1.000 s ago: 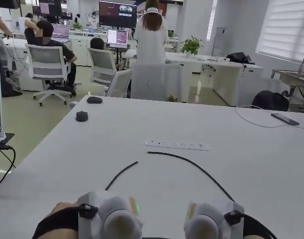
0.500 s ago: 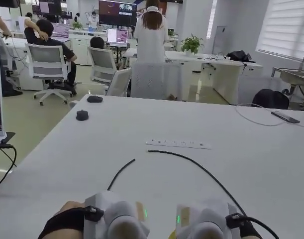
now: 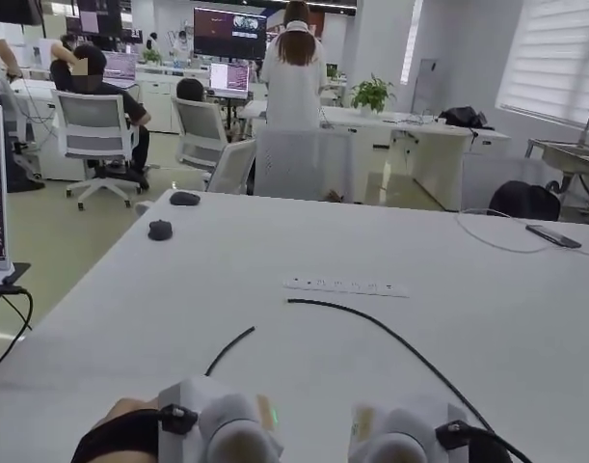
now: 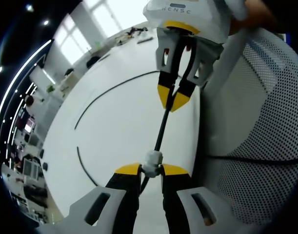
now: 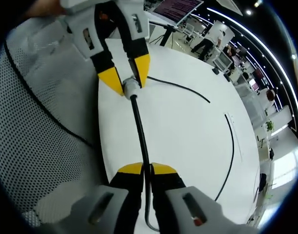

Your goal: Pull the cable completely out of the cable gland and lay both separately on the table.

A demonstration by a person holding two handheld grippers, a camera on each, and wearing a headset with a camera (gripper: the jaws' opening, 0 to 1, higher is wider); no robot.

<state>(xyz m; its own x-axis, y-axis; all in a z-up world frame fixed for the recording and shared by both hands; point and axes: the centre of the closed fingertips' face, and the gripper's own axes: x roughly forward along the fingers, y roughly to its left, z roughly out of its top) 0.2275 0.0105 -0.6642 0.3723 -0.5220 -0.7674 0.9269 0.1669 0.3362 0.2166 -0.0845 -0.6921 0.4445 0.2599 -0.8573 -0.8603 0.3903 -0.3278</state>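
At near edge of worktop (image 3: 275, 241), we are holding assembly between both grippers. Left gripper (image 4: 151, 170) jaws are clamping cable gland (image 4: 152, 160), a small pale, knobbly fitting. Right gripper (image 5: 146, 169) jaws are pinching thin black cable (image 5: 138, 122) a little along from it. We are gripping the two parts separately so a straight pull slides the smooth round cable through. Loose lengths are curving over matte white worktop. We are judging cable not yet free.
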